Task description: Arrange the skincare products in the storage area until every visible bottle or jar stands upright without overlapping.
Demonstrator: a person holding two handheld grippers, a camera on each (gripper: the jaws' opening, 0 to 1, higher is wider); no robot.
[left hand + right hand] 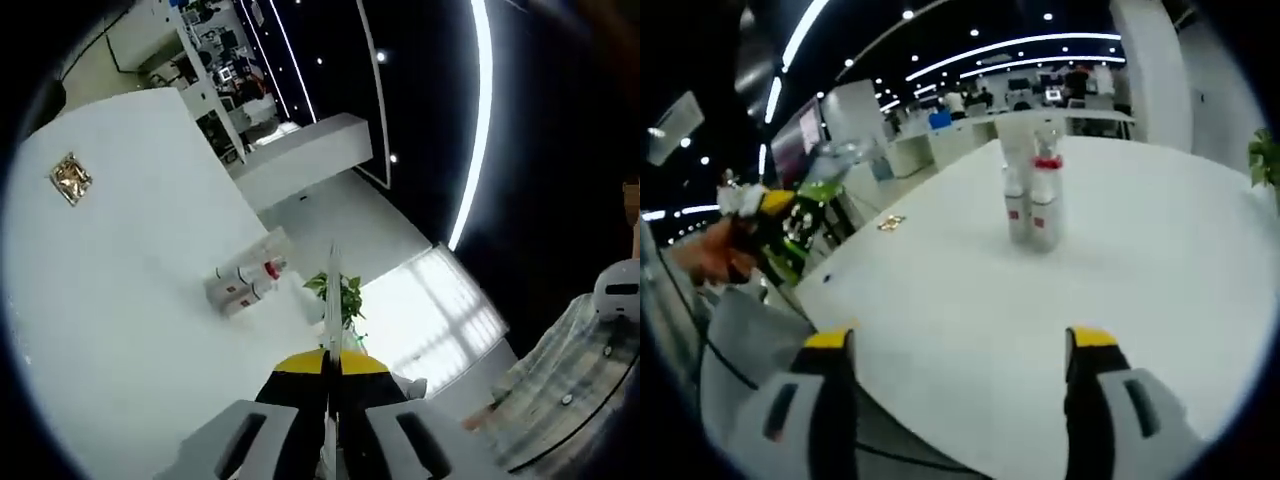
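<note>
Right gripper (965,345) sits nearest, jaws spread wide apart with nothing between them, over the near edge of the white table (1140,260). Skincare bottles (1032,190) stand upright, clustered tight together near the table's middle, far from the jaws; one carries a red cap. Small gold item (891,223) lies flat to their left, apart. Left gripper (331,365) has jaws pressed together, empty, aimed toward the same bottles (243,281). Potted plant (340,296) sits just beyond its tips. Person in a plaid shirt (570,385) stands right. Nothing blocks the bottles.
</note>
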